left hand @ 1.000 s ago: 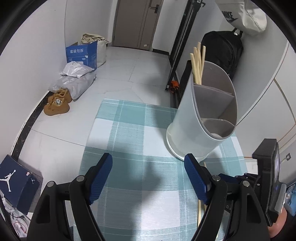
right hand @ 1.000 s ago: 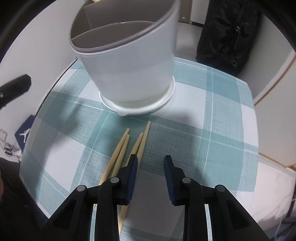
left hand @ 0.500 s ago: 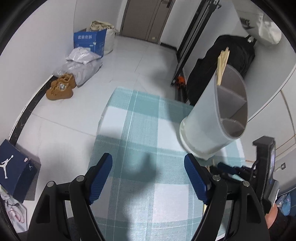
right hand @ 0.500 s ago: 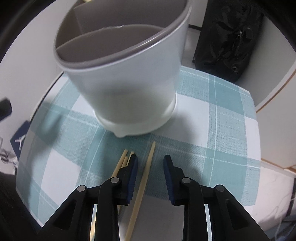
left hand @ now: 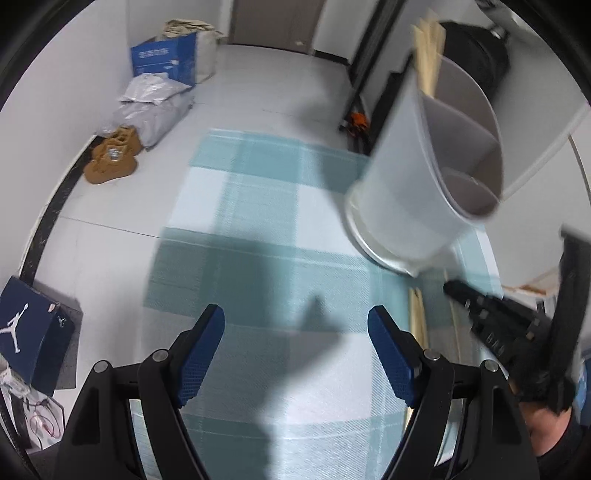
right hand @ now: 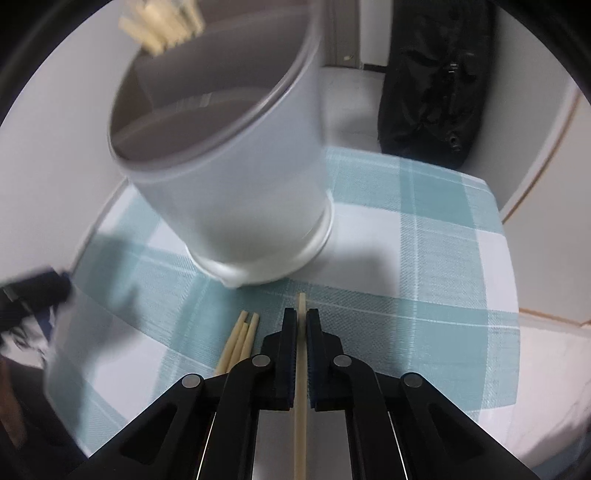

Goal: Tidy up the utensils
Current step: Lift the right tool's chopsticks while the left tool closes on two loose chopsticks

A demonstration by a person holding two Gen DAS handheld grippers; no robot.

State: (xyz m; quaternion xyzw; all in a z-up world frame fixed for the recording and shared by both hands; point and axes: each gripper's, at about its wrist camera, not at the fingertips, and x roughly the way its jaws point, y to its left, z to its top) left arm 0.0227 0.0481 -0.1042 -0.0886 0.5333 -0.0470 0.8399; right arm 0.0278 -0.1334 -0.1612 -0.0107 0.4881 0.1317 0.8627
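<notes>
A white utensil holder (right hand: 236,184) with grey inner compartments stands on the teal checked tablecloth (right hand: 424,258); it also shows in the left wrist view (left hand: 424,177). Several chopsticks (right hand: 162,26) stand in its far compartment. My right gripper (right hand: 301,317) is shut on one wooden chopstick (right hand: 300,406) just in front of the holder's base. Three more chopsticks (right hand: 238,343) lie on the cloth to its left. My left gripper (left hand: 297,325) is open and empty over the cloth, left of the holder. The right gripper (left hand: 491,317) shows at the right of the left wrist view.
A black bag (right hand: 436,85) leans on the wall behind the table. On the floor are tan shoes (left hand: 112,158), grey bags (left hand: 151,107), a blue carton (left hand: 162,59) and a dark shoebox (left hand: 26,332). The table edge runs along the left of the cloth.
My right gripper has closed onto one chopstick that lay on the cloth. The other chopsticks stay where they were. My left gripper has stayed open and shifted slightly.
</notes>
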